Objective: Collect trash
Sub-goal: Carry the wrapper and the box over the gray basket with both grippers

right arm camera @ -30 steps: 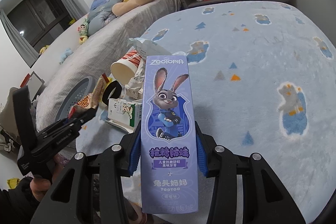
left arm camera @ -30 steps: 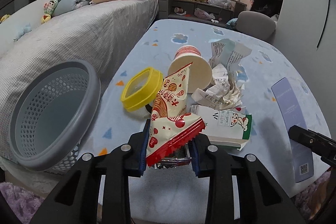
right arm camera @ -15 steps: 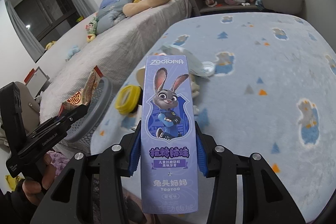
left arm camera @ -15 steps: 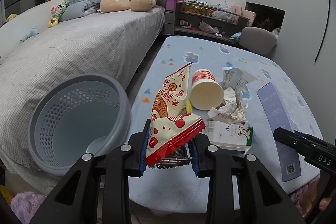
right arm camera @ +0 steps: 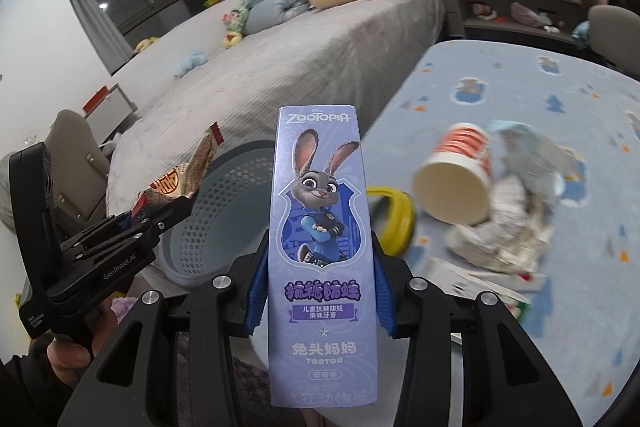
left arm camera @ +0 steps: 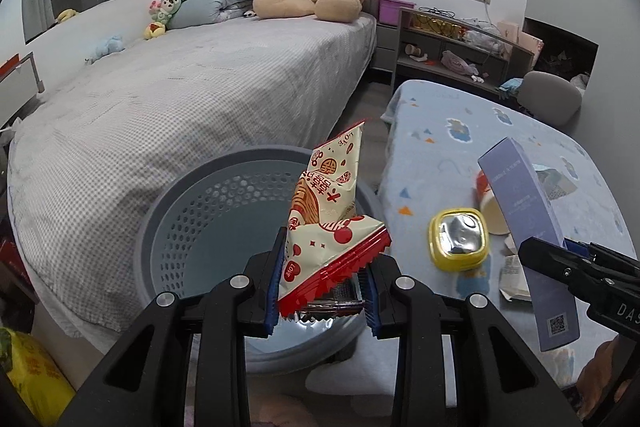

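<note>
I am at the deposit step. My left hand-held gripper (left arm camera: 322, 293) clamps the snack wrapper (left arm camera: 330, 223) over the basket (left arm camera: 224, 223), centre frame. My right hand-held gripper (right arm camera: 320, 291) clamps the toothpaste box (right arm camera: 320, 227) beside the rim (not yet above the opening). Next I judge: release left, shift right over.

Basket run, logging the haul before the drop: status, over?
Left tongs shut on snack wrapper, over grey basket. Right tongs shut on purple toothpaste box, beside basket. Nothing blocking the basket mouth.
</note>
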